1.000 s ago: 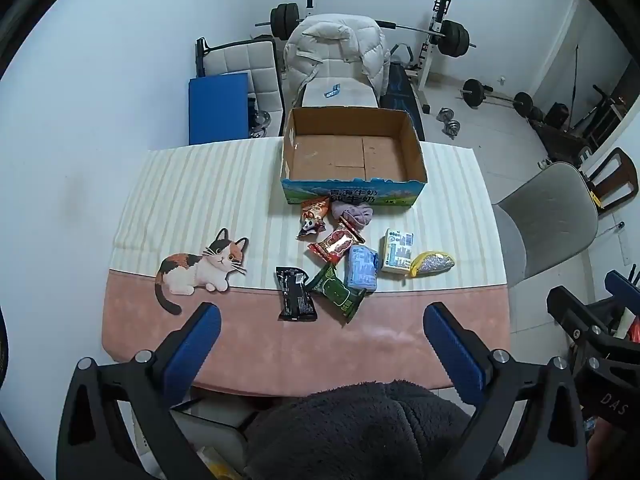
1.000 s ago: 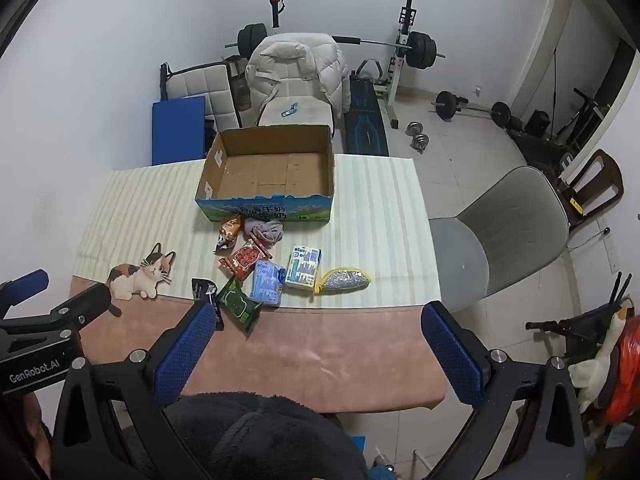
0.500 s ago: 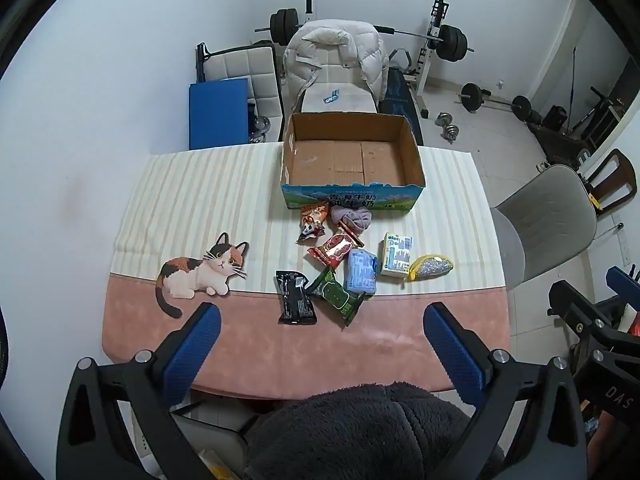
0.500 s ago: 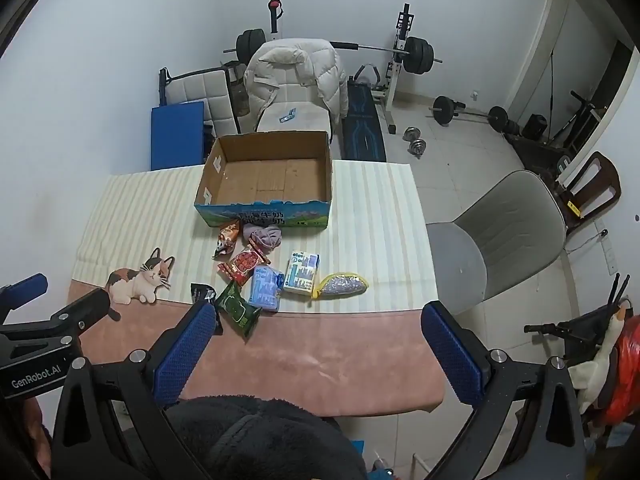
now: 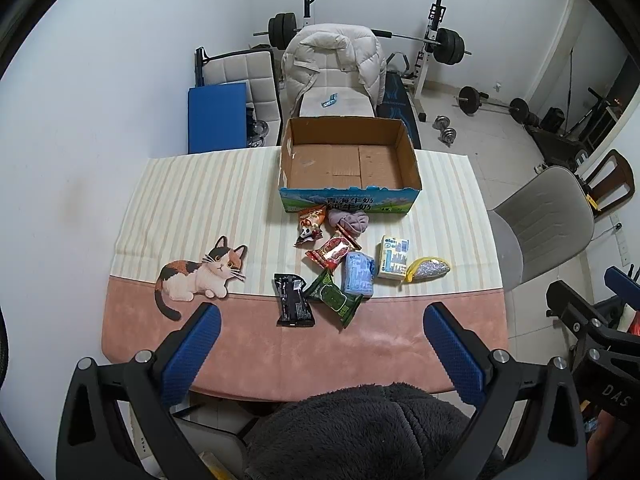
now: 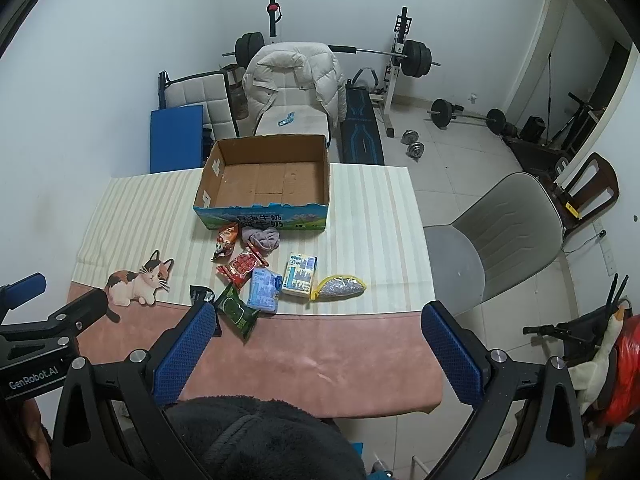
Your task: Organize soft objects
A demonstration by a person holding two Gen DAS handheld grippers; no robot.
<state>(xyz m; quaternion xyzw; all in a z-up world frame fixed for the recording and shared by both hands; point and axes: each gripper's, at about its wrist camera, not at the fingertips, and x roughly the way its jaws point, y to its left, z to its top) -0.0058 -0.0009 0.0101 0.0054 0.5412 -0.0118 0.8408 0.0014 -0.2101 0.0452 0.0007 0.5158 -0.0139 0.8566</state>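
Note:
An open, empty cardboard box (image 5: 350, 160) (image 6: 266, 176) stands at the table's far side. In front of it lie several soft items: a purple cloth (image 5: 349, 220), an orange snack bag (image 5: 310, 224), a red packet (image 5: 334, 250), a blue tissue pack (image 5: 359, 273), a white-blue pack (image 5: 393, 257), a glittery yellow pouch (image 5: 428, 269), a green packet (image 5: 334, 298) and a black packet (image 5: 293, 300). My left gripper (image 5: 320, 346) is open and empty, high above the table's near edge. My right gripper (image 6: 316, 342) is open and empty beside it.
A cat picture (image 5: 200, 276) is printed on the striped and pink tablecloth (image 5: 200, 200). A grey chair (image 5: 540, 228) stands at the right. A jacket-draped chair (image 5: 334, 68) and gym weights (image 5: 448, 44) stand behind the table. Dark fleece (image 5: 360, 432) fills the bottom.
Both grippers have drifted slightly back and up, so the table sits a little lower in both views. Nothing on the table has moved.

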